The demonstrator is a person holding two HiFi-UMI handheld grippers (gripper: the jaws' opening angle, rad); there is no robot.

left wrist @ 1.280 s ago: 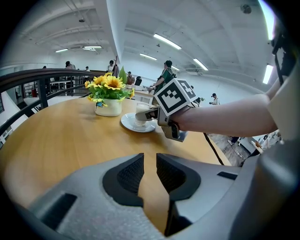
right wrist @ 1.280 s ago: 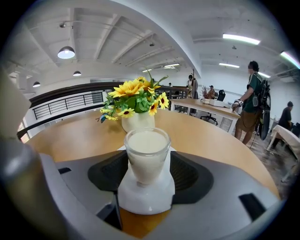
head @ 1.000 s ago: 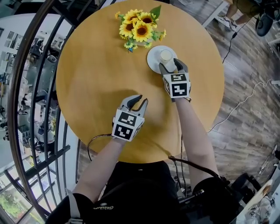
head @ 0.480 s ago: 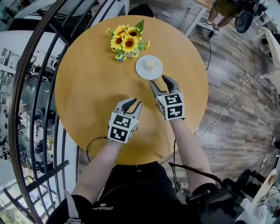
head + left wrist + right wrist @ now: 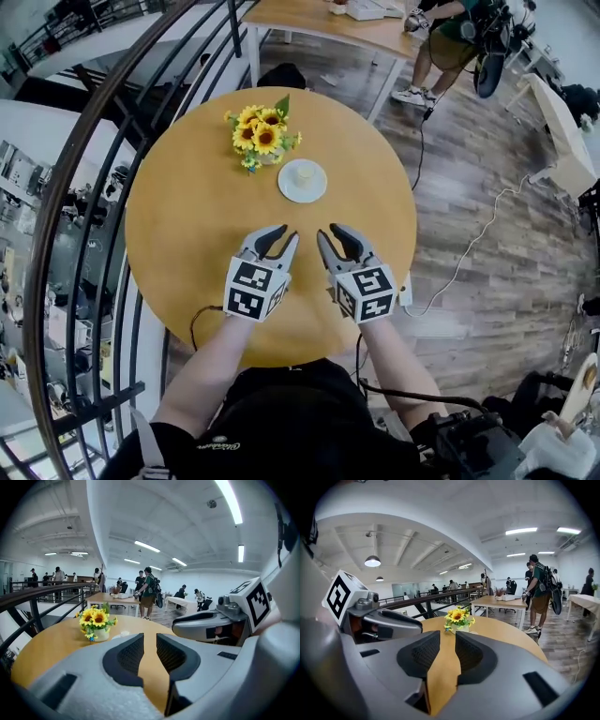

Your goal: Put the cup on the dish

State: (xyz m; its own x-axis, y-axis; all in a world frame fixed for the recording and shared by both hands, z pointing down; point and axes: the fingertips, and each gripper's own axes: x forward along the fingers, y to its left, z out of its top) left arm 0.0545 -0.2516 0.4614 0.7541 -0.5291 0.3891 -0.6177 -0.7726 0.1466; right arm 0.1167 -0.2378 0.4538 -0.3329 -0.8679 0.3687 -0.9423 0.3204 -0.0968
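Railing (image 5: 56, 216), dark metal, curves down the left side, just beside the round wooden table (image 5: 178, 216). Sunflowers (image 5: 258, 134) in a small pot stand on the far part of the tabletop, a bit left of centre.

L gripper (image 5: 287, 232) hovers over the near half of the table, marker cube toward the person, tips pointing to the far side. Its own view shows the jaws w/ only a narrow slit btw the pads. Nothing is in the slit, just bare wood behind.

Dish (image 5: 319, 187), white, lies just right of the flowers. The cup (image 5: 303, 172) sits upright on it, approx mid-dish. Both grippers are well apart from it, on the near side.

R gripper (image 5: 327, 230) hangs just beside the L one, roughly level w/ it, not touching. Its jaws have just been closing & stand close together w/ a thin gap, pinching nothing.

Wood-plank floor (image 5: 487, 244) lies right of the table. At far right a person (image 5: 441, 37) is by another table (image 5: 319, 14).
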